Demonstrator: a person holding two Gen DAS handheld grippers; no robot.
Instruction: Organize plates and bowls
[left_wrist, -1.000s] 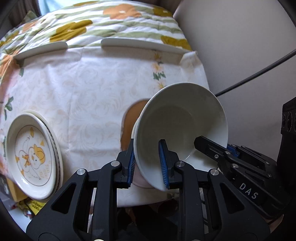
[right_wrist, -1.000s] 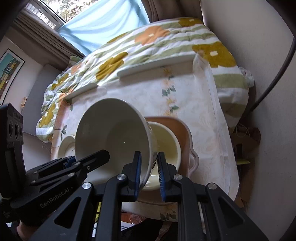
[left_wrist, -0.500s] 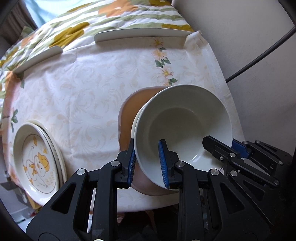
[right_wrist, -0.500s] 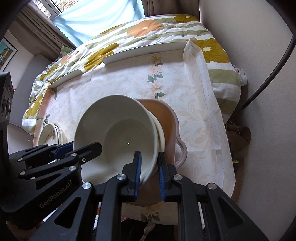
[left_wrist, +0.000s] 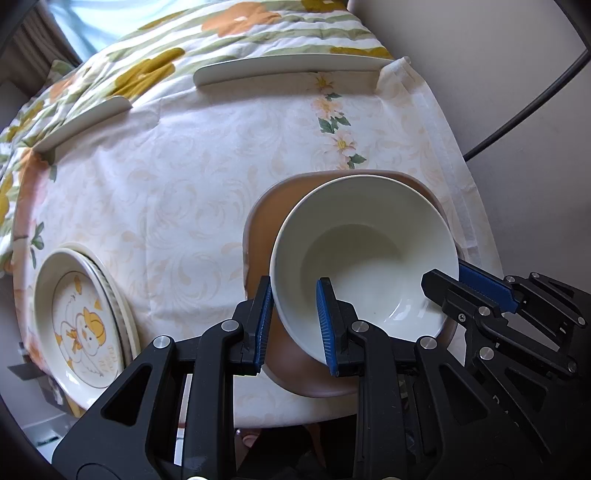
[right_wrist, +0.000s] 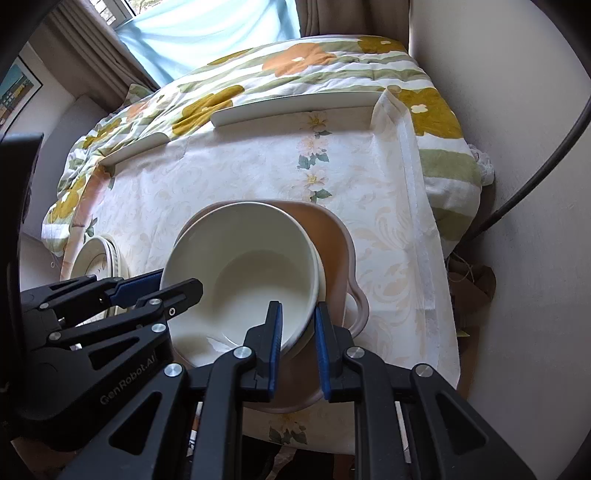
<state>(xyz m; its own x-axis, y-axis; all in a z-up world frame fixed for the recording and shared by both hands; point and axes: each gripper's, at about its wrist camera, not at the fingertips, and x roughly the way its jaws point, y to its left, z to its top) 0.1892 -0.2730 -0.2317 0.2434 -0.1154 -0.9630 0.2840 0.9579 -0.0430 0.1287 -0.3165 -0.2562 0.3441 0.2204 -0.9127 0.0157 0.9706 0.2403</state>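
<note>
A cream bowl (left_wrist: 365, 254) sits nested on another cream bowl inside a brown handled dish (left_wrist: 266, 229) near the table's front right. My left gripper (left_wrist: 293, 317) straddles the bowl's near-left rim with its jaws spread, no longer pinching it. My right gripper (right_wrist: 297, 332) straddles the bowl's (right_wrist: 243, 273) right rim, jaws also spread; the brown dish (right_wrist: 332, 236) shows beneath. A stack of plates with a duck picture (left_wrist: 79, 317) lies at the front left, also in the right wrist view (right_wrist: 99, 254).
The table carries a pale floral cloth (left_wrist: 166, 184). Two white curved pieces (left_wrist: 288, 68) lie along its far edge. A flowered quilt (right_wrist: 295, 62) lies beyond. A wall and a black cable (right_wrist: 535, 166) stand close on the right.
Both grippers lowered the tilted cream bowl down onto the bowl in the brown dish, levelling it. Both pairs of jaws have widened around the rim.
</note>
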